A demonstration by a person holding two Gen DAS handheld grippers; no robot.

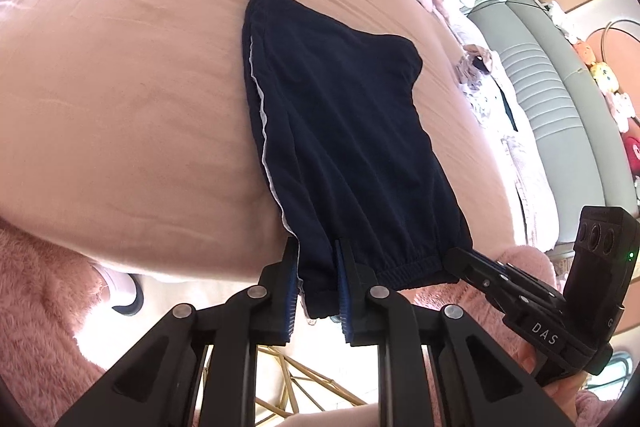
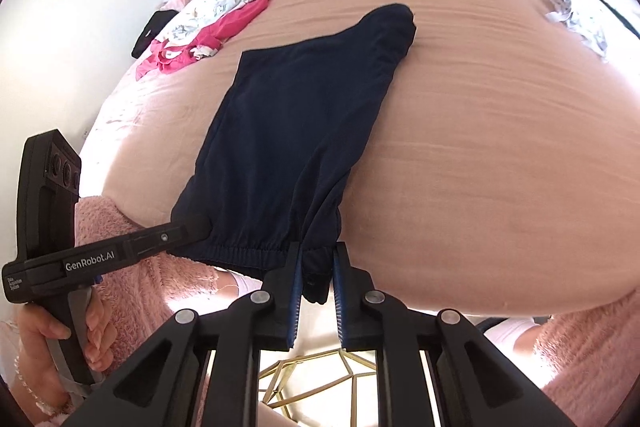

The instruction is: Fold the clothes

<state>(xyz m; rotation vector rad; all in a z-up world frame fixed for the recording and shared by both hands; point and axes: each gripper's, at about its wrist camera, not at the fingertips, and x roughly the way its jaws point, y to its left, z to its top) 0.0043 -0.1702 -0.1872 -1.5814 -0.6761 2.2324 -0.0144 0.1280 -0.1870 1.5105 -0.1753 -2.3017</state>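
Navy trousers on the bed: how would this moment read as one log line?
item: navy trousers flat on pink bed | left gripper: jaws shut on cuff corner | right gripper: jaws shut on other corner | fold: not yet made

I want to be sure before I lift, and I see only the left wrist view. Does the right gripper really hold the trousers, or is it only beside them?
Observer: It holds them. The right gripper is shut on the hem corner of the dark trousers, with cloth bunched between its pads.
Operator: Thank you. Does anything lie beyond the pink clothes?
Observer: Yes. A black item lies at the edge of the bed, just past the pink clothes.
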